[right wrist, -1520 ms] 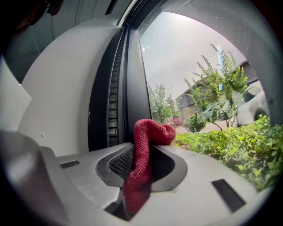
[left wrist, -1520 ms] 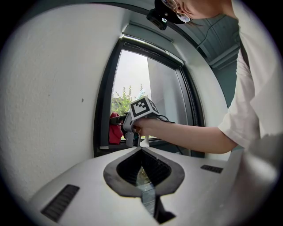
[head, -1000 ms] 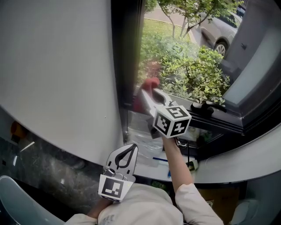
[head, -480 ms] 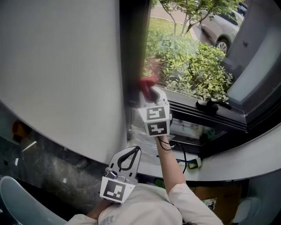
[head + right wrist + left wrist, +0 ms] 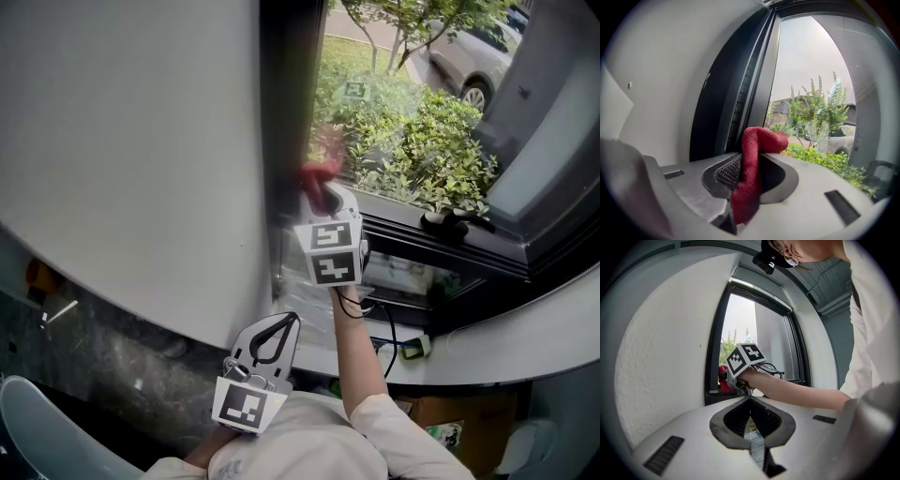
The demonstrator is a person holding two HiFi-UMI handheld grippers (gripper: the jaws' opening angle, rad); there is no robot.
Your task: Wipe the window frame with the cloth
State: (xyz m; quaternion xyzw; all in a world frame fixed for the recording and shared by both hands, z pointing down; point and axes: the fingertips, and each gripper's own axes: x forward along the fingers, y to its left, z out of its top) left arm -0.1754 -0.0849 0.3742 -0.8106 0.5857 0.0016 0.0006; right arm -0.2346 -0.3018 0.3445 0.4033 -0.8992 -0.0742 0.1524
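In the head view, you are holding your right gripper (image 5: 323, 195) out so the red cloth (image 5: 317, 172) is sitting at the dark window frame (image 5: 286, 112), seemingly against it. Your left gripper (image 5: 274, 336) is idling low beside the white wall (image 5: 131, 141).

In the left gripper view, its fingers are meeting on nothing.

In the right gripper view, the fingers are clamping the cloth, with its folded tip pointing toward the frame's upright and shrubs (image 5: 825, 157) showing beyond the glass.
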